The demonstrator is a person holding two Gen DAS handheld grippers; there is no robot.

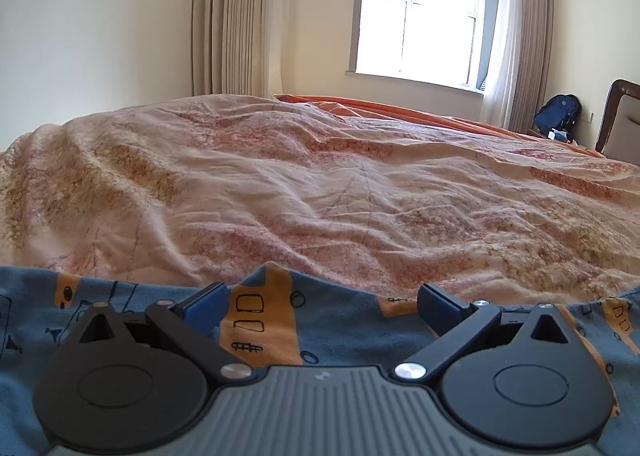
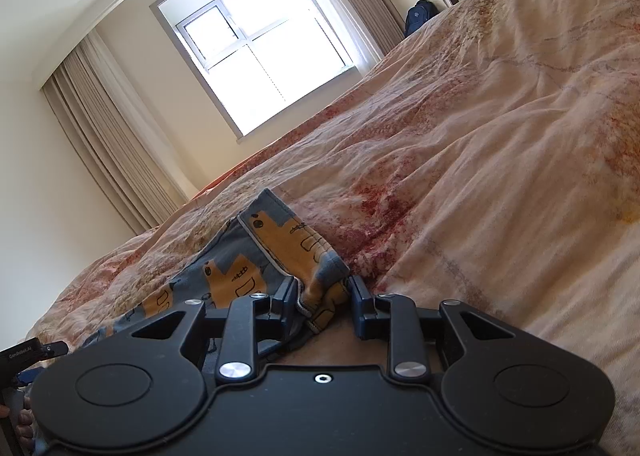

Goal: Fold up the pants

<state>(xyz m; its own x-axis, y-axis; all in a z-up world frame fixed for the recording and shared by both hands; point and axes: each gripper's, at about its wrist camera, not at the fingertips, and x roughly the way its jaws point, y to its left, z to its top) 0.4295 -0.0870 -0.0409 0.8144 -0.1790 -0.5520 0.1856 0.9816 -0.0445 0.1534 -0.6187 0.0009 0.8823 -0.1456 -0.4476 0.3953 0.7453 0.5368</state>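
Pants (image 2: 280,256) mostly hidden behind right gripper (image 2: 324,298)

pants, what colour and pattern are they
Blue-grey pants with orange-yellow vehicle shapes outlined in black; clearest in the right wrist view.

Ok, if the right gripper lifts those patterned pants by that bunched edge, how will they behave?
Probably floppy: the pants already crumple between the open right gripper. Likely light, thin printed fabric. The rest may drag across the soft bedspread, not slide.
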